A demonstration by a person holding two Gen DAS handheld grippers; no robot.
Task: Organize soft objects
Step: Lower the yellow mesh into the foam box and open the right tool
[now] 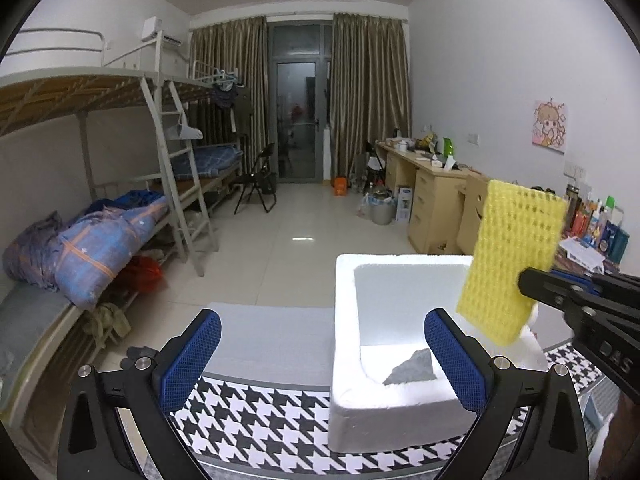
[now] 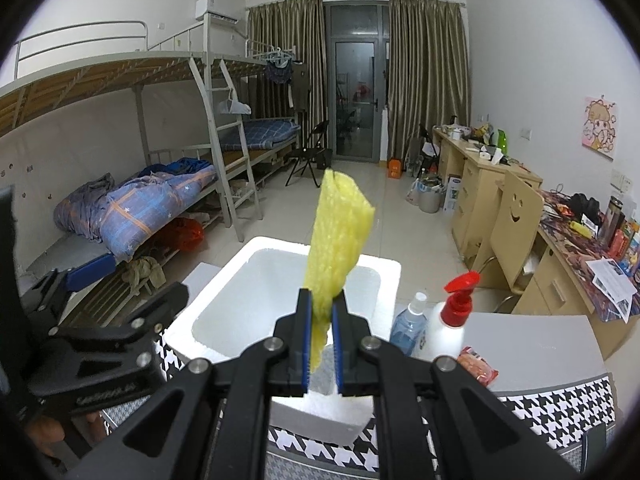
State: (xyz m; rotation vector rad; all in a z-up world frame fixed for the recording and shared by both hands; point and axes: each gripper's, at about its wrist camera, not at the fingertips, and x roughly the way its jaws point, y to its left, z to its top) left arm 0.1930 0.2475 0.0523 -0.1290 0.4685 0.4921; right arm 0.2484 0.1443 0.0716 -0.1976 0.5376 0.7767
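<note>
Two hand-held grippers: right (image 2: 322, 312) pinches a porous yellow sponge (image 2: 340, 236), left (image 1: 322, 354) spread over white foam box (image 1: 344, 320).

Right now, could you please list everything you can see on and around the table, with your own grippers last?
yellow sponge: one, yellow, held upright above the foam box
foam box: one, white, open, on the patterned cloth
grey cloth: one, grey, lying inside the foam box
houndstooth cloth: one, black and white, covering the table
clear bottle: one, bluish, right of the box
pump bottle: one, white with red pump, beside the clear bottle
red packet: one, red, in front of the pump bottle
left hand-held gripper: one, black with blue pads, open, empty
right hand-held gripper: one, black with blue pads, shut on the sponge
</note>
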